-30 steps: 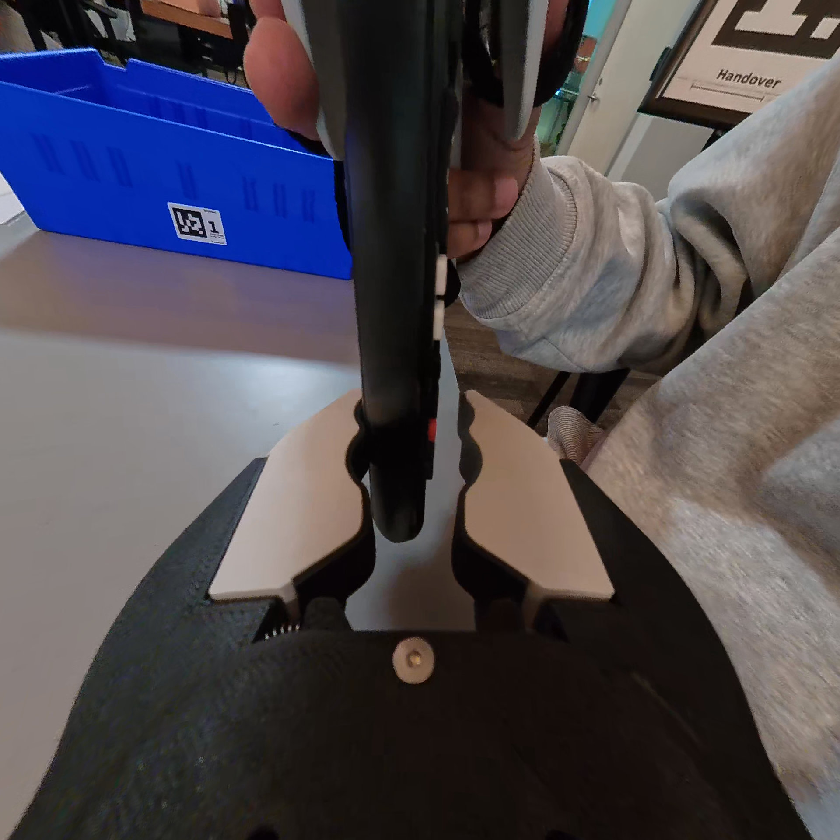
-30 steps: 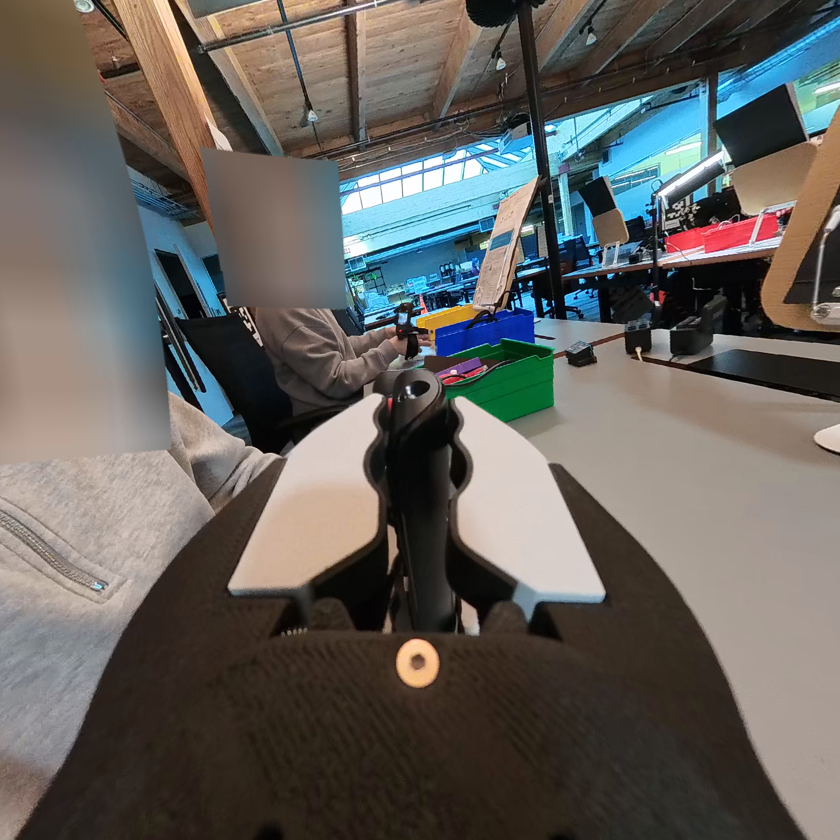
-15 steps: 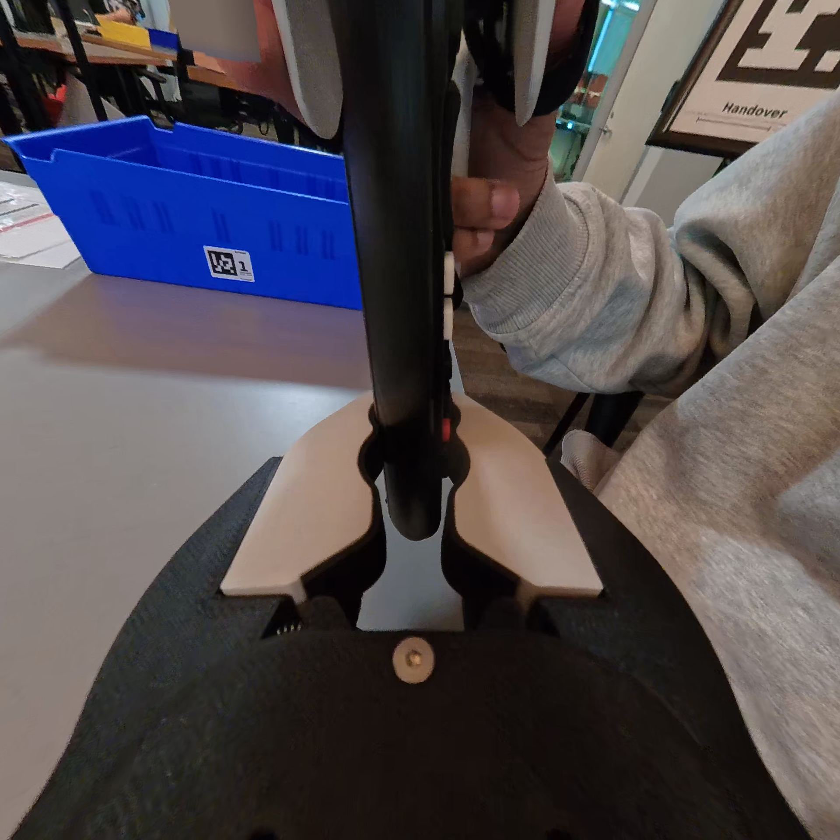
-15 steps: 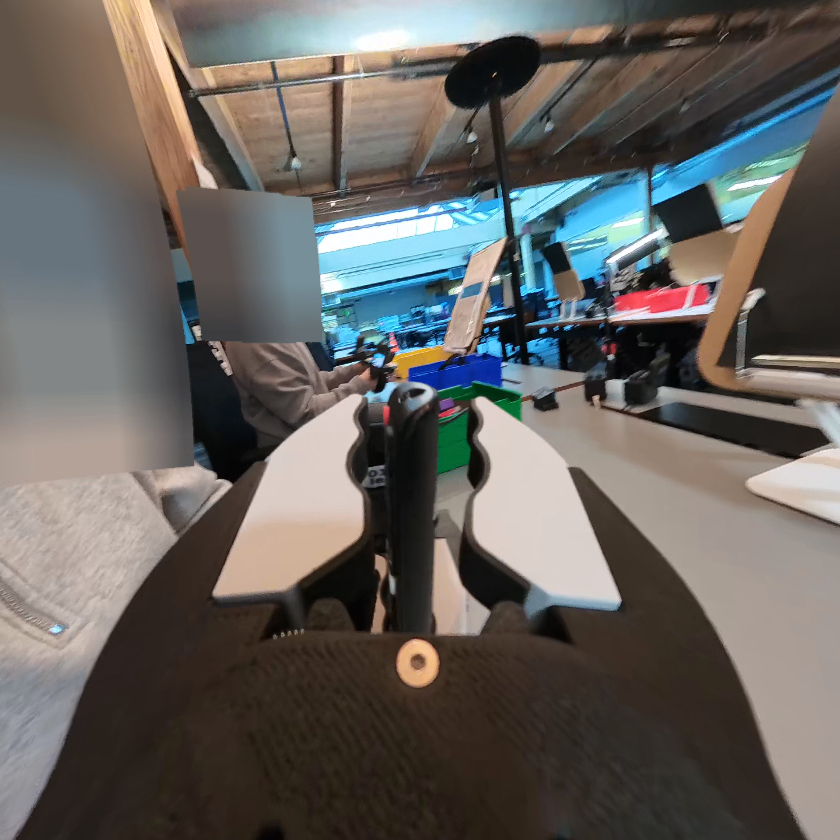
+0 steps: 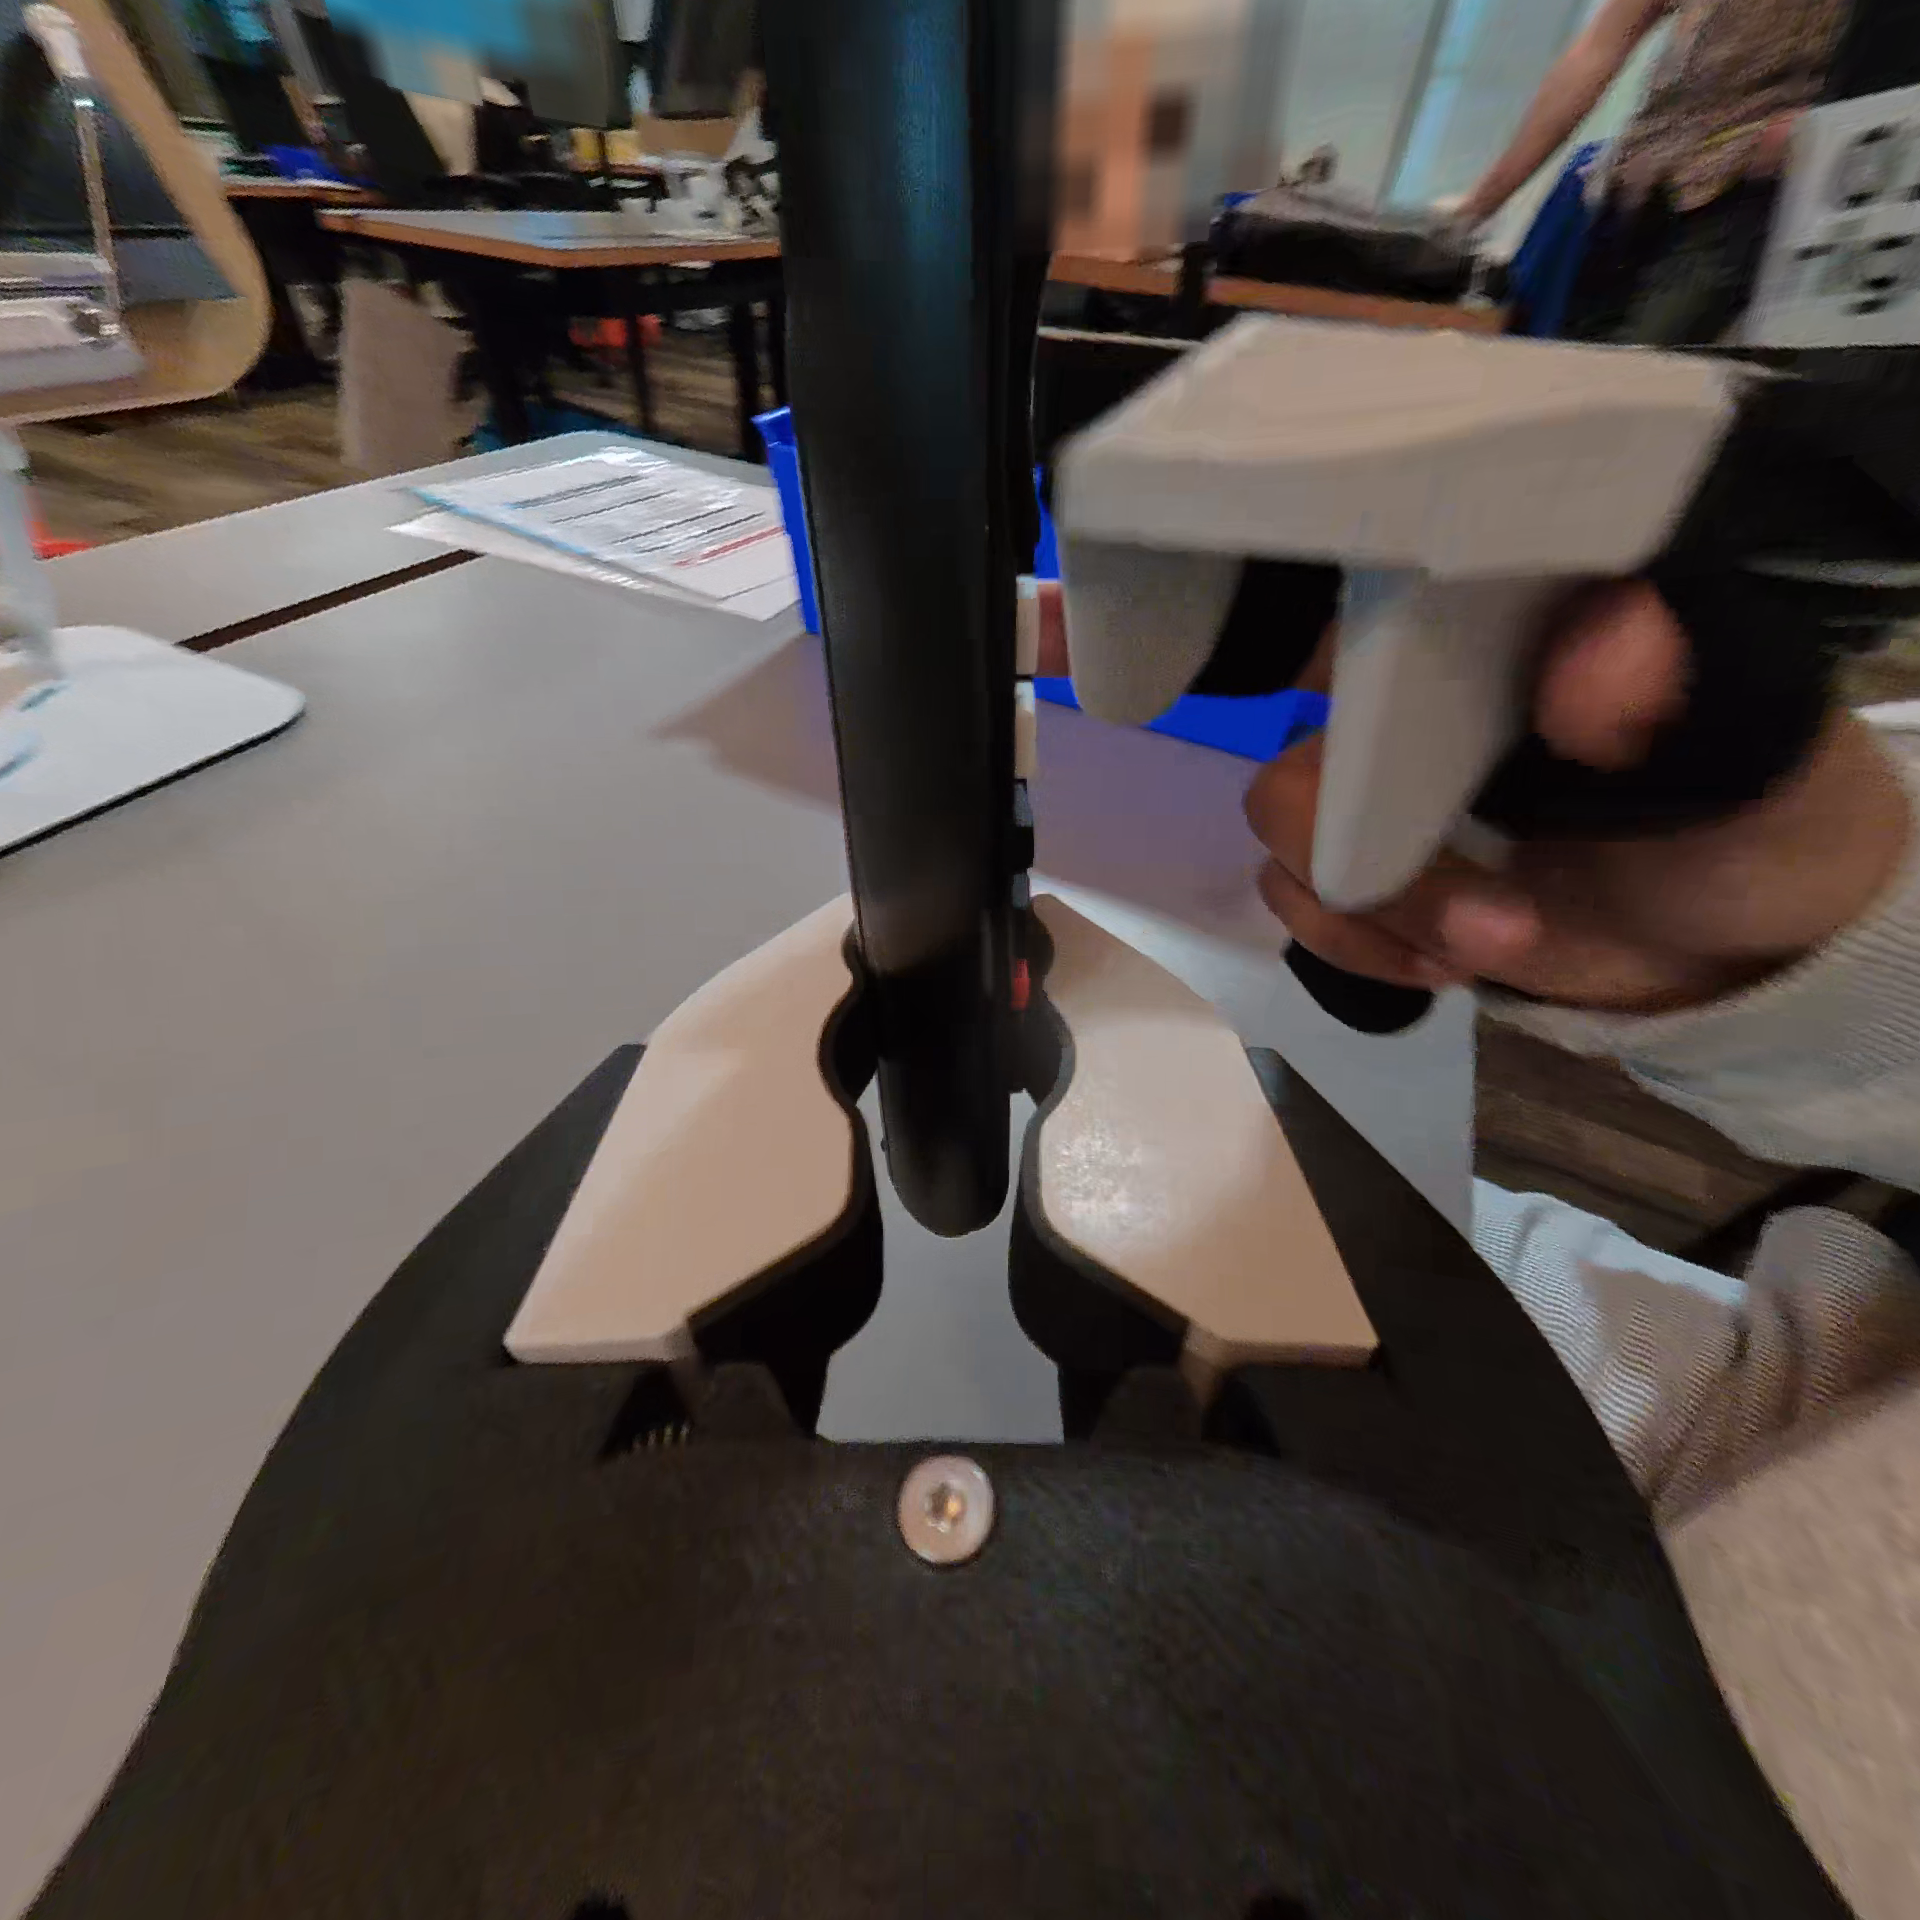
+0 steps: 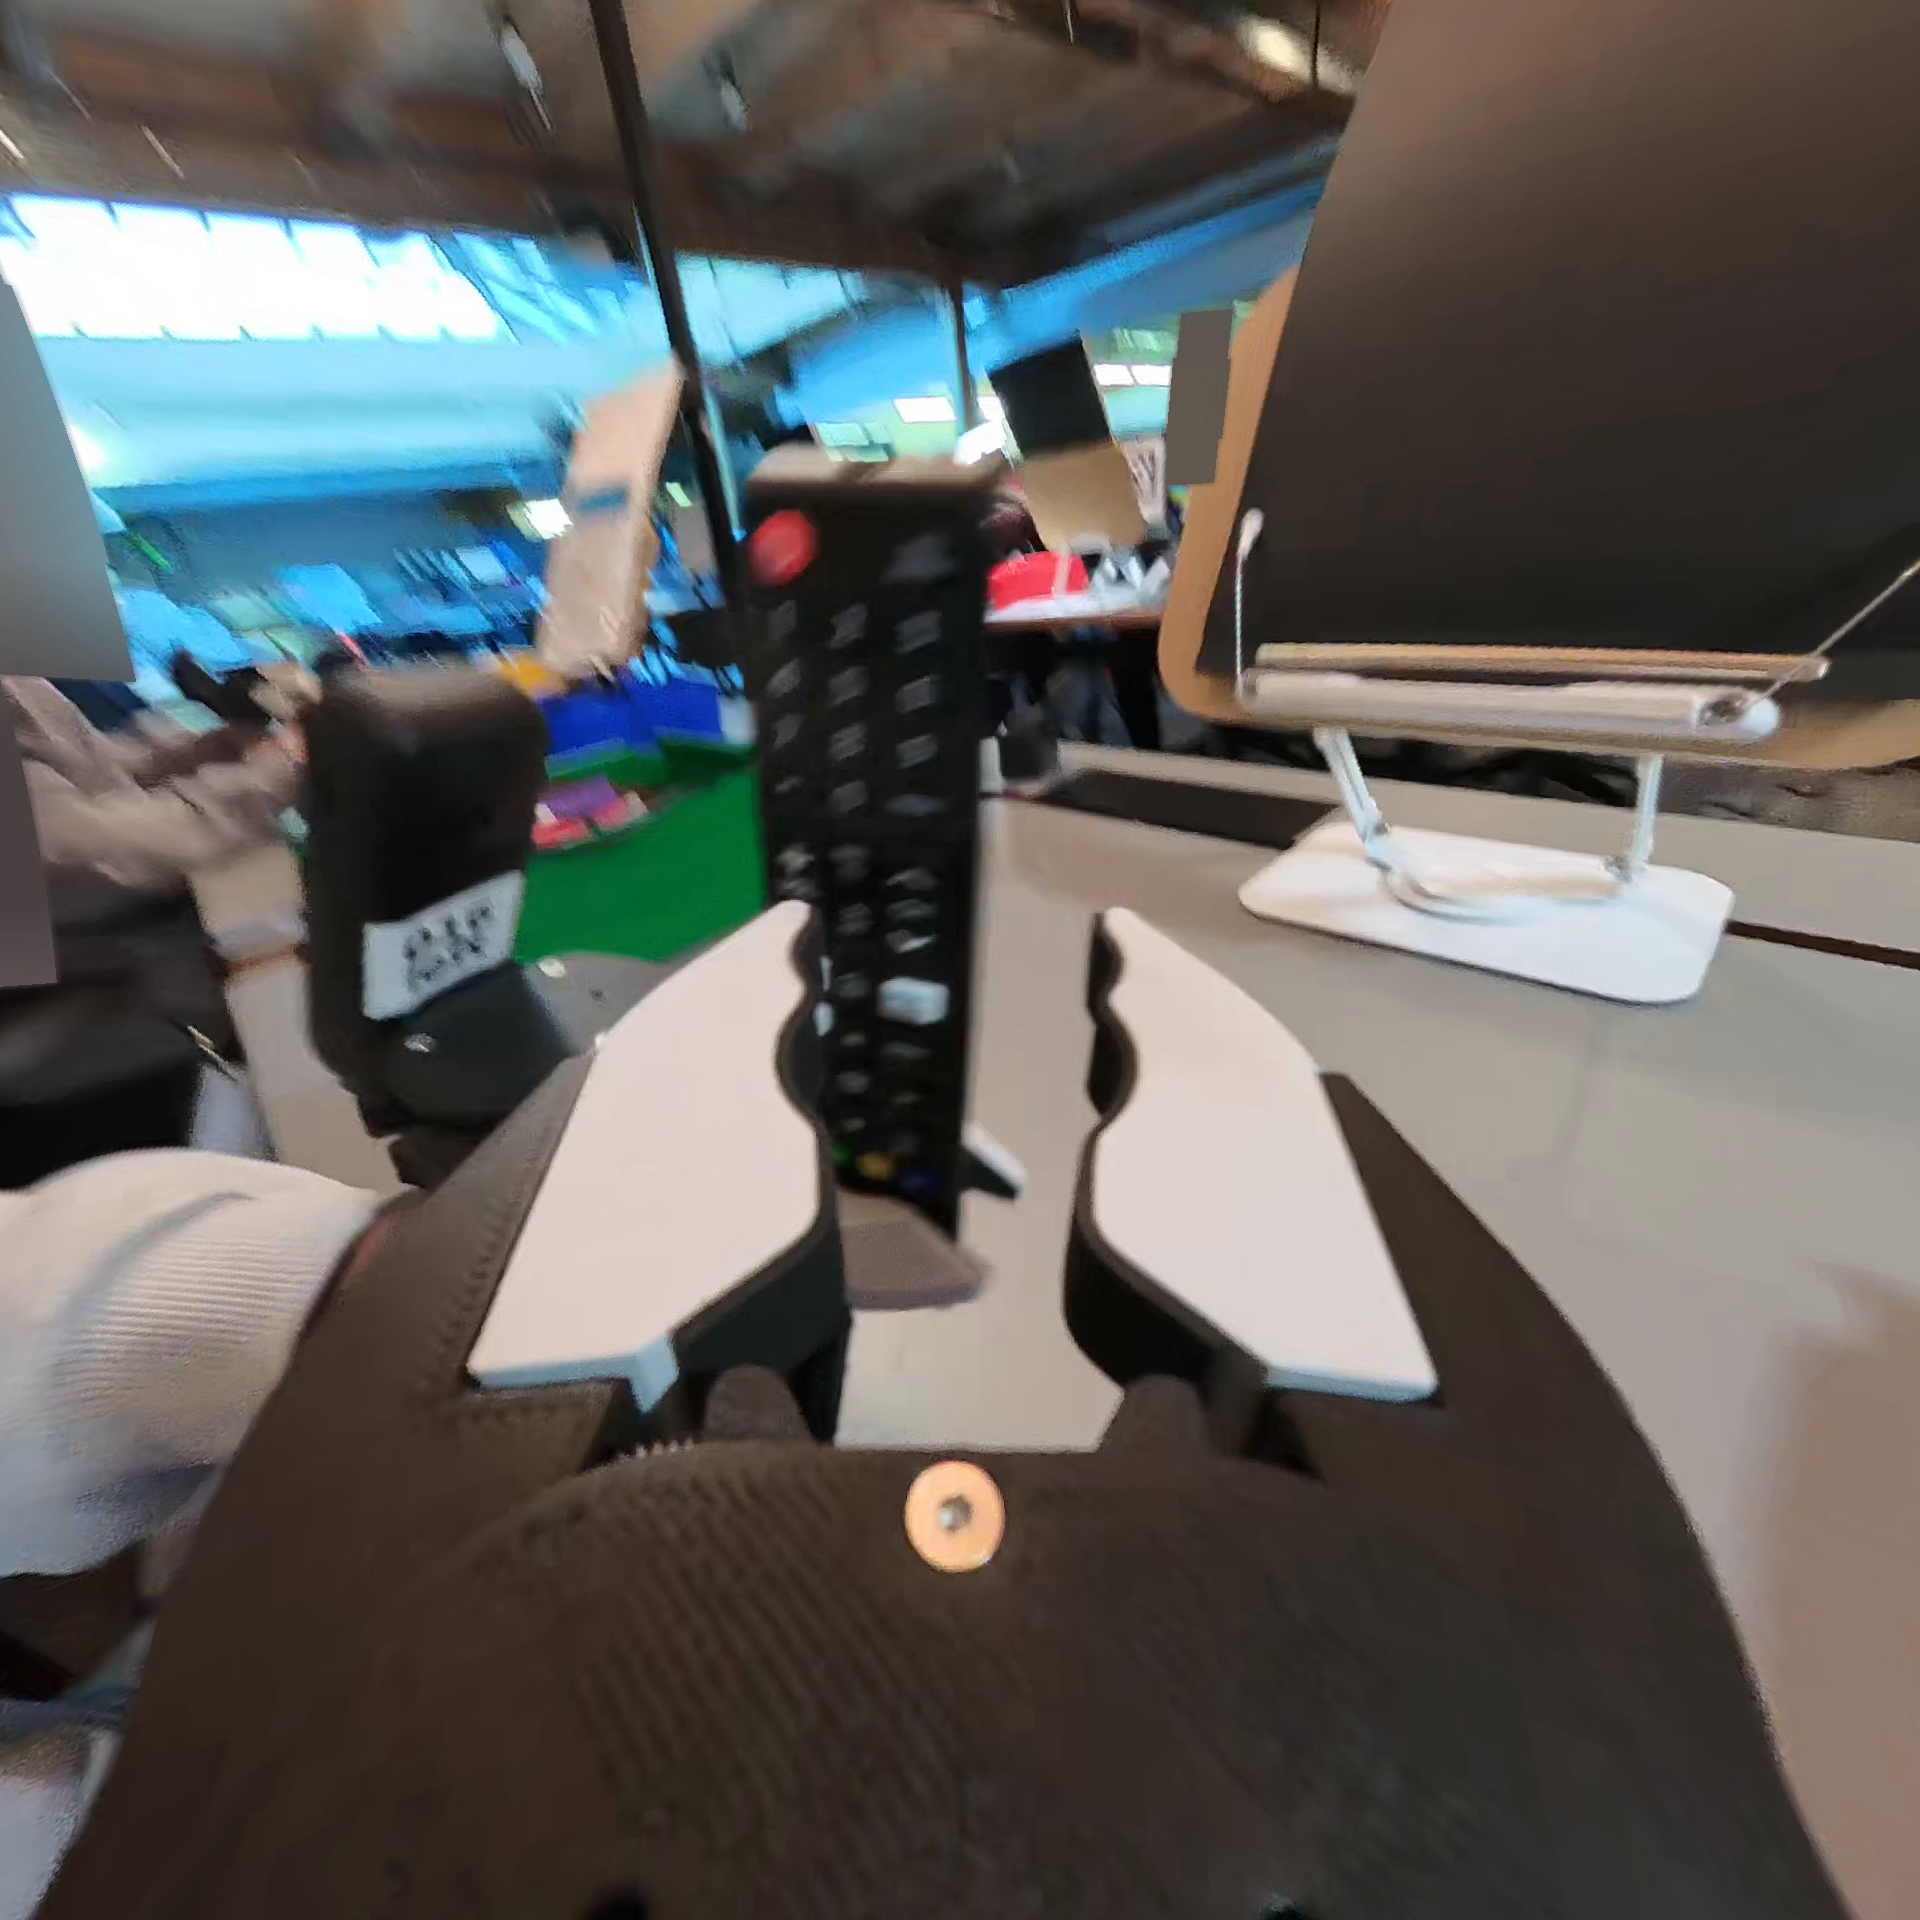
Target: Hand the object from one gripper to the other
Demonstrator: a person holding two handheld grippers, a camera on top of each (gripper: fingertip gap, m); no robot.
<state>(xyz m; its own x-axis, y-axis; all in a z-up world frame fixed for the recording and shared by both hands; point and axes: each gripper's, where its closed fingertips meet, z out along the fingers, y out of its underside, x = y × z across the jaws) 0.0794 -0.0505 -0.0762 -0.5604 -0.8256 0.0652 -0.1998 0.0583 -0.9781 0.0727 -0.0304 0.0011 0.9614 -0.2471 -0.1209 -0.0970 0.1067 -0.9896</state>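
The left gripper clamps the lower end of the black remote – held upright above the grey table – while the right gripper, fingers spread and holding nothing, hangs just beside it.

- The remote stands upright between the left hand-held gripper fingers, above the surface.
- The right hand-held gripper sits just right of it.
- Papers lie behind.
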